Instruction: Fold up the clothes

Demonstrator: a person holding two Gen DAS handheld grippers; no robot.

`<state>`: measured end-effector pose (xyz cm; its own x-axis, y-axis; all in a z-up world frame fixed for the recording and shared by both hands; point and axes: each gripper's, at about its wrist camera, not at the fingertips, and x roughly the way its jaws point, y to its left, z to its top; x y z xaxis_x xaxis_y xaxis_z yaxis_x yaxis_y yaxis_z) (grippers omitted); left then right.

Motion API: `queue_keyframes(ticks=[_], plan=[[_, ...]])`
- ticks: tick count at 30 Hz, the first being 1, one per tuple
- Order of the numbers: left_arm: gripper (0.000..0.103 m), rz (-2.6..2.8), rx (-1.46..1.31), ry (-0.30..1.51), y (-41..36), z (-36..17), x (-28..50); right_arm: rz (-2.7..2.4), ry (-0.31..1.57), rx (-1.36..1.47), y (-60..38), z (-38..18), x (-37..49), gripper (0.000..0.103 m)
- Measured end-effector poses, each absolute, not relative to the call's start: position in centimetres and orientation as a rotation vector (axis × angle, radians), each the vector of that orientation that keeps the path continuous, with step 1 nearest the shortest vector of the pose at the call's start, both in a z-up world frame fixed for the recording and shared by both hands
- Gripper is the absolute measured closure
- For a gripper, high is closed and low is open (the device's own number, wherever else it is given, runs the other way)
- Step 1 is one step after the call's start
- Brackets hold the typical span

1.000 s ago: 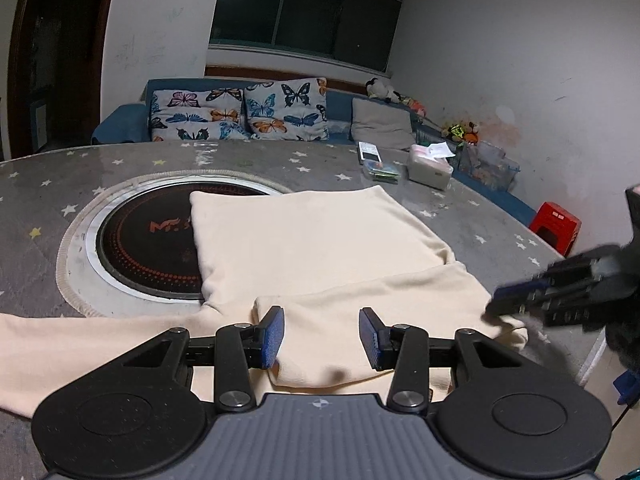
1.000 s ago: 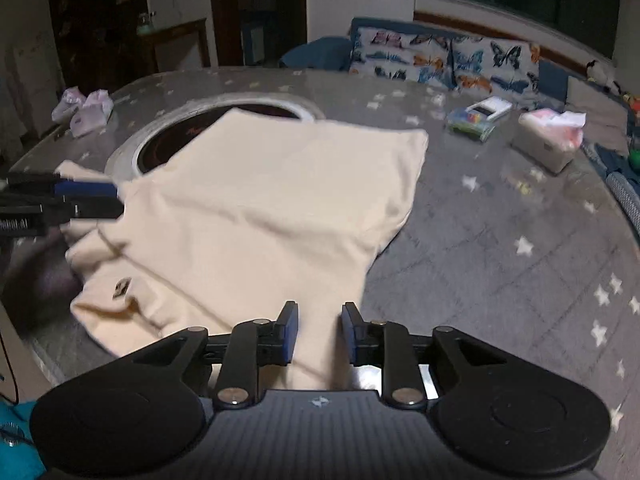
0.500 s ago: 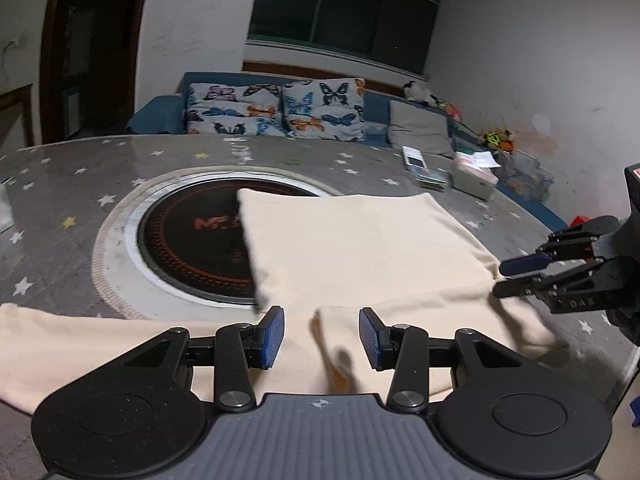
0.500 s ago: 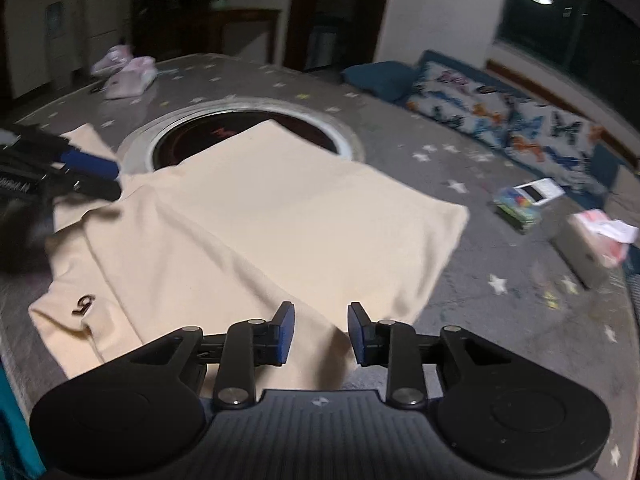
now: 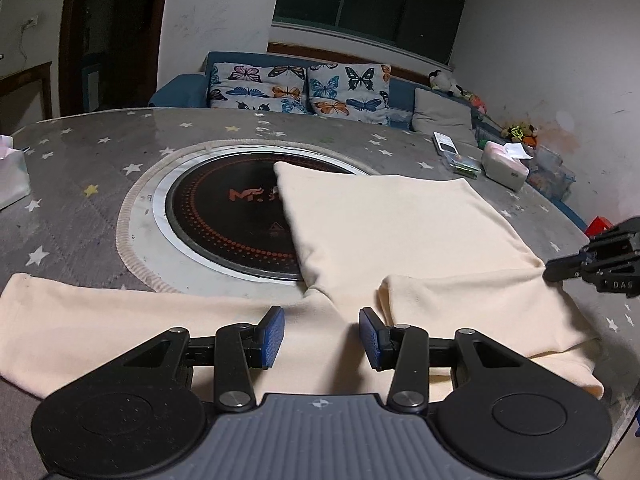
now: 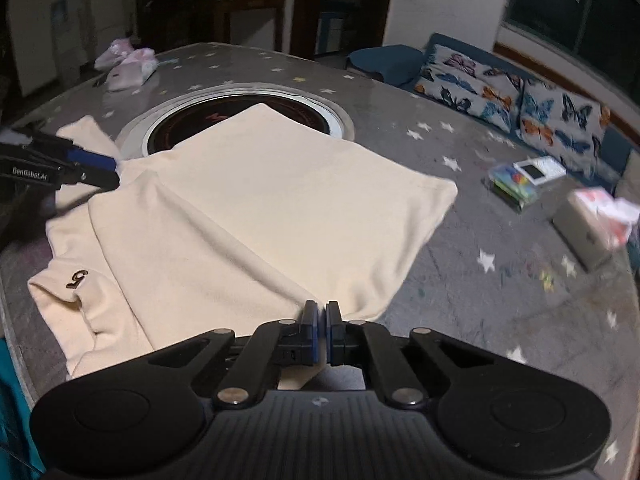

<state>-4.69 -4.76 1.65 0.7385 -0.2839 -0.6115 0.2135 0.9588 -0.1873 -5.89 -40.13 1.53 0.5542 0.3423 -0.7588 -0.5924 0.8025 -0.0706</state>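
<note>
**Right gripper pinches the near edge of the cream garment**

A dim living room with a blue sofa [image 5: 192,92] and butterfly-print cushions [image 5: 348,84] lies behind a round grey star-patterned table [image 5: 80,160] with a black circular hotplate [image 5: 224,216] set into its middle.

Left wrist view: the cream-coloured knit garment [image 5: 400,224] lies flat across the table, its body over part of the hotplate, one long sleeve running out to the left along the near edge. The left gripper [image 5: 322,336] hangs over the cloth where sleeve meets body, blue pads spread apart with nothing pressed between them. The right gripper shows at the right edge, at the garment's far side.

Right wrist view: the right gripper [image 6: 320,330] has just been closing, and its pads now sit pressed together on the garment's near edge, cloth bunched into them. The garment stretches away towards the upper left, its long axis pointing at the left gripper. The right hand, already holding, seems best placed to lead the fold. A white tissue box [image 6: 588,236] stands well apart on the right.
</note>
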Motion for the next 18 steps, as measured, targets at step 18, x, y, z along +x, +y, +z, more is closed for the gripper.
queue_keyframes(ticks=[18], plan=[[0.061,-0.455,-0.088,0.657,-11.2,2.0,-5.0,0.575,0.778,-0.244,-37.8,0.9,-9.6,0.075]])
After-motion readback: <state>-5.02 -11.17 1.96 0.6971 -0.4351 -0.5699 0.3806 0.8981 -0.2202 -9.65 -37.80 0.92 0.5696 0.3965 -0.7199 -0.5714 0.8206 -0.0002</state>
